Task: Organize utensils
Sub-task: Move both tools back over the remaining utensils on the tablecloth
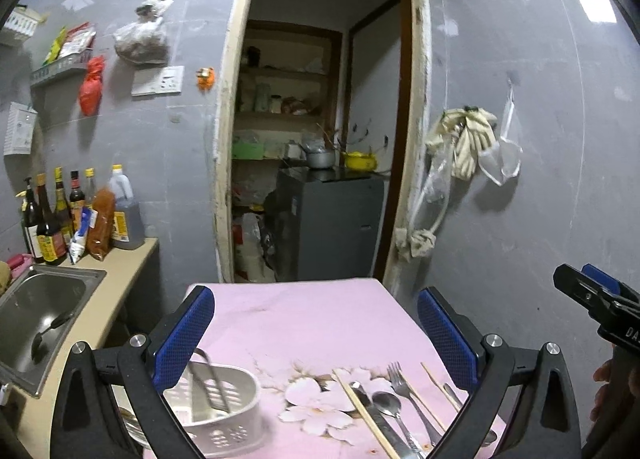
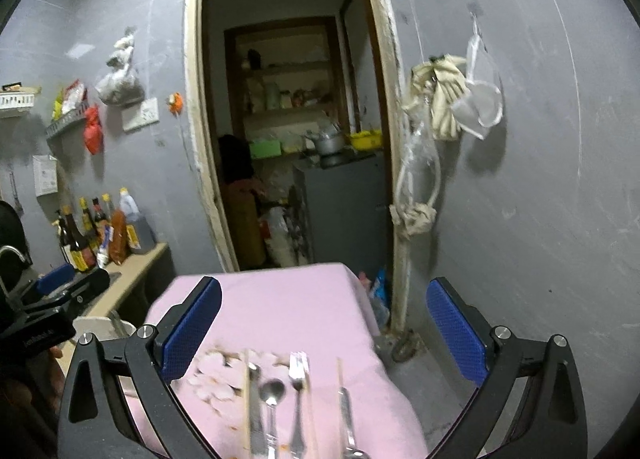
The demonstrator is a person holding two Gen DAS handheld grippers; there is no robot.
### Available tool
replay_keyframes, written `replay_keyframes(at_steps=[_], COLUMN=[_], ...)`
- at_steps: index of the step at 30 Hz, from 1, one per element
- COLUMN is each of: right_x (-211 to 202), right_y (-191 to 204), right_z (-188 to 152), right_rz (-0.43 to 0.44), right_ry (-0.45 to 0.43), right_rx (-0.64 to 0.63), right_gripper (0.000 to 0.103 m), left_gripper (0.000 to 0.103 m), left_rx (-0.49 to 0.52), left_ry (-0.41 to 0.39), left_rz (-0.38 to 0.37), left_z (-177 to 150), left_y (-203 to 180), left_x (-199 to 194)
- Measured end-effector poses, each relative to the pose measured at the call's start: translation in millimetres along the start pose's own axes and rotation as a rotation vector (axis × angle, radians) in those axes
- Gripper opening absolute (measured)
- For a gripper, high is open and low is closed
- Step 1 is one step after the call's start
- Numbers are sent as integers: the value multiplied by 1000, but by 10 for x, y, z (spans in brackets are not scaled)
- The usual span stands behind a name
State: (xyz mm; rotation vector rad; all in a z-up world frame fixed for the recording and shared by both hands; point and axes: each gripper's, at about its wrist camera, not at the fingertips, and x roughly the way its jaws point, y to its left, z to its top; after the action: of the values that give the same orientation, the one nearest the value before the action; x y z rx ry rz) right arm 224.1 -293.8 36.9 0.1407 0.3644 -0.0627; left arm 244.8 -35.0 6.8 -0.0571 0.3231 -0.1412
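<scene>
Several utensils lie side by side on a pink flowered tablecloth (image 1: pixel 304 323): a spoon (image 1: pixel 387 405), a fork (image 1: pixel 398 381), wooden chopsticks (image 1: pixel 362 411) and a knife. A white slotted utensil basket (image 1: pixel 224 415) at the left holds metal tongs (image 1: pixel 210 379). My left gripper (image 1: pixel 316 327) is open above the table, empty. My right gripper (image 2: pixel 324 317) is open and empty over the spoon (image 2: pixel 273 393), fork (image 2: pixel 298 373) and chopsticks (image 2: pixel 247 399). The right gripper also shows at the left wrist view's right edge (image 1: pixel 592 295).
A steel sink (image 1: pixel 40 311) with a ladle sits at the left on a beige counter, with several sauce bottles (image 1: pixel 52 215) behind. A grey wall and an open doorway (image 1: pixel 320 119) to a storeroom lie ahead. Gloves and bags (image 1: pixel 472 143) hang on the wall.
</scene>
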Motion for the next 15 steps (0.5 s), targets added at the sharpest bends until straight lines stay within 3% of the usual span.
replay_keyframes(at_steps=[8, 15], right_x=[471, 966], right_y=[-434, -568], right_z=[-295, -820], right_rz=[19, 67], right_ry=[138, 321], right_rx=[17, 7], right_gripper=[101, 101], left_gripper=[102, 102], left_rx=[10, -18], left_ry=[101, 220], left_rz=[50, 60], left_z=[-219, -561], left_y=[-325, -438], left_x=[312, 661])
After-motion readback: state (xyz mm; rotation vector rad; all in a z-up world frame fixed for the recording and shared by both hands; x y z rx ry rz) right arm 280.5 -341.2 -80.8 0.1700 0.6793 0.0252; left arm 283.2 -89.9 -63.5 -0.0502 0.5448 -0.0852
